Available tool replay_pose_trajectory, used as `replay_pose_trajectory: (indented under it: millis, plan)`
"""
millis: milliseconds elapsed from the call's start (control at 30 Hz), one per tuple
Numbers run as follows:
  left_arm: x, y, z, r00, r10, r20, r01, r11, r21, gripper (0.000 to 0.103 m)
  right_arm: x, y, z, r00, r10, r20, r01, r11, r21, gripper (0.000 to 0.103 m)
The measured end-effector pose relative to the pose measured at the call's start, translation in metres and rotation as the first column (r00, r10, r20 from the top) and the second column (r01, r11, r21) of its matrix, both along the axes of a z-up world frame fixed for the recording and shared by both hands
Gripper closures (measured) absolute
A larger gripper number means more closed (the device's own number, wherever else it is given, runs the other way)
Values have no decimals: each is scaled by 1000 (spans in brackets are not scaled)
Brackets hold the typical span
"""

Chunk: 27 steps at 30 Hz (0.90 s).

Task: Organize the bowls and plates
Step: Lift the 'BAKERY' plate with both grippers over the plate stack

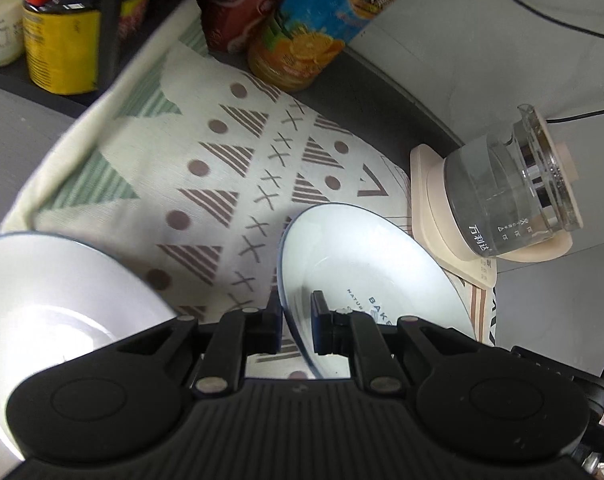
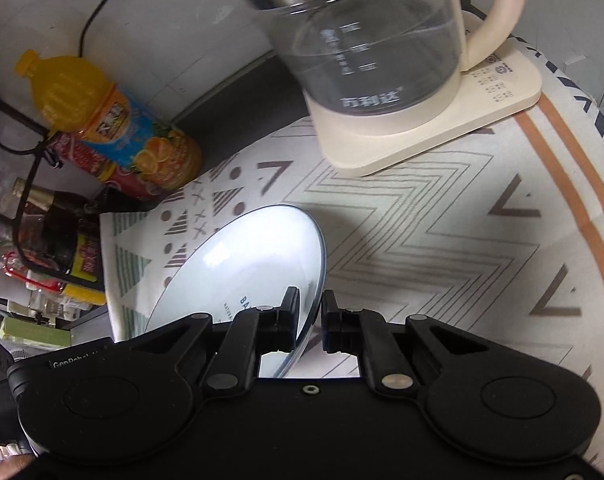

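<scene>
In the left wrist view, the left gripper (image 1: 296, 322) has its two black fingers on each side of the rim of a white plate (image 1: 365, 264) with a thin blue edge, pinching it. The plate is tipped up above the patterned cloth (image 1: 206, 168). Blue letters on it start with "BAKE". A second white plate (image 1: 50, 304), very bright, sits at the left edge. A glass kettle (image 1: 505, 200) stands on a cream base (image 1: 425, 200) and has white writing on the glass. I cannot tell if there is water in it. At the top are an orange juice bottle (image 1: 321, 20), a red jar (image 1: 242, 12) and a yellow can (image 1: 62, 48).

In the right wrist view, the right gripper (image 2: 309, 320) pinches the rim of a white plate with a blue edge (image 2: 246, 264), with one finger on each side. This plate is tipped up over the cloth too. The letters "BA" show on it. The kettle is close here, and its cream handle (image 2: 501, 20) shows. The gripper body reads "GenRobot". Only this view shows the dark bottle (image 2: 50, 224) in a wire rack.
</scene>
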<state>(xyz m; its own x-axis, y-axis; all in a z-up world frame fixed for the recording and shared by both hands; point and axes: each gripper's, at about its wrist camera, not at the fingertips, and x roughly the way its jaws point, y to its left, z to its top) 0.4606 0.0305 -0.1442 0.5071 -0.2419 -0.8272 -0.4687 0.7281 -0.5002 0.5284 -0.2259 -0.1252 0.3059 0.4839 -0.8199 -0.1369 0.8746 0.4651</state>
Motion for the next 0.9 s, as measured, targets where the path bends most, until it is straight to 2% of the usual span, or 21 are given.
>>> replay_pose_trajectory:
  millis: [400, 900]
  plan:
    - [-46, 45, 21, 1000, -12, 20, 11, 1000, 27, 91, -47, 39, 18, 999, 15, 52, -16, 1000, 17, 92]
    - [-84, 84, 28, 999, -37, 28, 36, 999, 31, 91, -96, 78, 28, 995, 25, 93, -27, 999, 20, 91]
